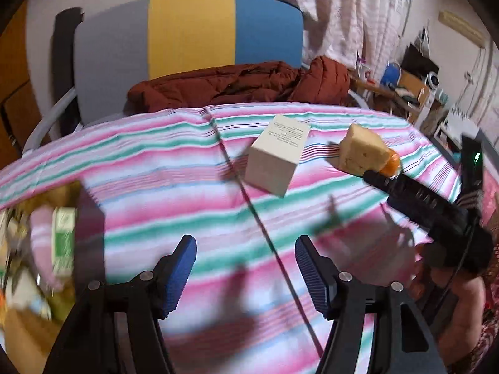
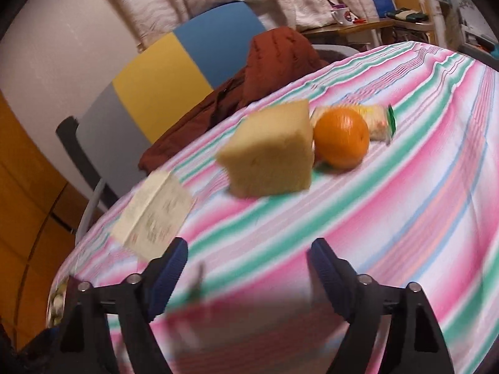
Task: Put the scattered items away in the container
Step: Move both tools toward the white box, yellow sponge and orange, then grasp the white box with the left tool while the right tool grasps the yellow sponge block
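A white carton (image 1: 276, 155) lies on the striped tablecloth (image 1: 156, 168); it also shows in the right wrist view (image 2: 154, 215). A yellow sponge block (image 1: 361, 151) sits to its right, seen too in the right wrist view (image 2: 269, 152), with an orange (image 2: 341, 137) and a snack packet (image 2: 379, 121) behind it. My left gripper (image 1: 246, 275) is open and empty above the cloth. My right gripper (image 2: 248, 272) is open and empty, short of the sponge. The container (image 1: 40, 249) at the left holds several items.
A chair (image 1: 187, 40) with grey, yellow and blue panels stands behind the table, a rust-red jacket (image 1: 243, 82) on its seat. A cluttered desk (image 1: 402, 90) stands at the far right. The right gripper's body (image 1: 436, 215) reaches in from the right.
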A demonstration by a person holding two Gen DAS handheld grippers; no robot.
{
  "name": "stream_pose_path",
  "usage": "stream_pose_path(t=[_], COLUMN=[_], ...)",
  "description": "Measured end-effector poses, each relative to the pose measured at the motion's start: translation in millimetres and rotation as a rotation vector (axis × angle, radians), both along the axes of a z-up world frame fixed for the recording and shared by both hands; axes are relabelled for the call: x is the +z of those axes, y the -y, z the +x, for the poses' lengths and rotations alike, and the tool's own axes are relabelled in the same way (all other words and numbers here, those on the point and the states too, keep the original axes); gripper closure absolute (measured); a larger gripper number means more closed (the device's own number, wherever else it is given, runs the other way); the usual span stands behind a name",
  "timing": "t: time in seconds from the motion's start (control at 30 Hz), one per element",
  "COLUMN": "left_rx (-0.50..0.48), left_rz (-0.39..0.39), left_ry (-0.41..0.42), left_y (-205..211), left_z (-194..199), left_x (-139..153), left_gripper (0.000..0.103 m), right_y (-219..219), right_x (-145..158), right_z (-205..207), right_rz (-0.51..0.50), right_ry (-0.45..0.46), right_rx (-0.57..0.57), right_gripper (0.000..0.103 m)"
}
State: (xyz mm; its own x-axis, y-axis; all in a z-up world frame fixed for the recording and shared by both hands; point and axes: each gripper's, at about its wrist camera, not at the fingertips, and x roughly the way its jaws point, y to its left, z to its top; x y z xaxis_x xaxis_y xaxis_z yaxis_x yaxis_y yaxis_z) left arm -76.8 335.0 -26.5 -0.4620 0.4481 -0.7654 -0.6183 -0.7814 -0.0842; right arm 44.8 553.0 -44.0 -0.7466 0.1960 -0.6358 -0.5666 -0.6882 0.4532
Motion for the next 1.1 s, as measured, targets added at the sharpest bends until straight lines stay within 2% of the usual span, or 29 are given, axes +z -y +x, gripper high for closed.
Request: stream_pose_path(t=[0.1, 0.27, 0.43, 0.5, 0.57, 0.67, 0.7, 0.73, 0.8, 0.93, 1.1], left_rx=[-0.033, -0.083, -0.165, -0.200, -0.217, -0.212, -0.202, -0.188, -0.145, -0.075, -0.044], left_rz=[-0.025, -0.037, -0.058, -0.065, -0.070, -0.055, -0.038, -0.016, 0.033, 0.098, 0.084], left_ry=[-0.008, -0.034, -0.076, -0.094, -0.106, -0.112, -0.110, -0.109, -0.090, -0.058, -0.103], left_y=[-20, -44, -65, -72, -79, -85, -84, -83, -79, -74, -73], left_z=[-18, -43, -55, -56, -57, -59, -59, -59, -62, -65, -57], left_x=[-3, -5, -8, -10, -12, -14, -15, -16, -20, -27, -29], left_gripper=[0.032, 0.030, 0.022, 0.022, 0.022, 0.022, 0.024, 0.034, 0.046, 0.048, 0.051], right_y=[-15, -28, -35, -37, -38, -36, -35, -35, -35, -36, -31], right_x=[3, 3, -4, -7, -7, -7, -8, -8, -8, -9, -8], right_z=[-20, -41, -56, -57, -57, -56, -56, -55, -54, -53, -52], right_rz=[0.023, 0.044, 0.051, 0.044, 0.044, 0.055, 0.058, 0.060, 0.060, 0.058, 0.076], right_ry=[0.024, 0.042, 0.089, 0.093, 0.080, 0.076, 0.073, 0.071, 0.063, 0.051, 0.055], right_rx=[-0.016, -0.039, -0.052, -0.066, -0.070, -0.069, -0.069, -0.070, -0.072, -0.076, -0.073], right_gripper=[0.012, 0.011, 0.011, 0.013, 0.027, 0.030, 0.031, 0.031, 0.032, 0.033, 0.037])
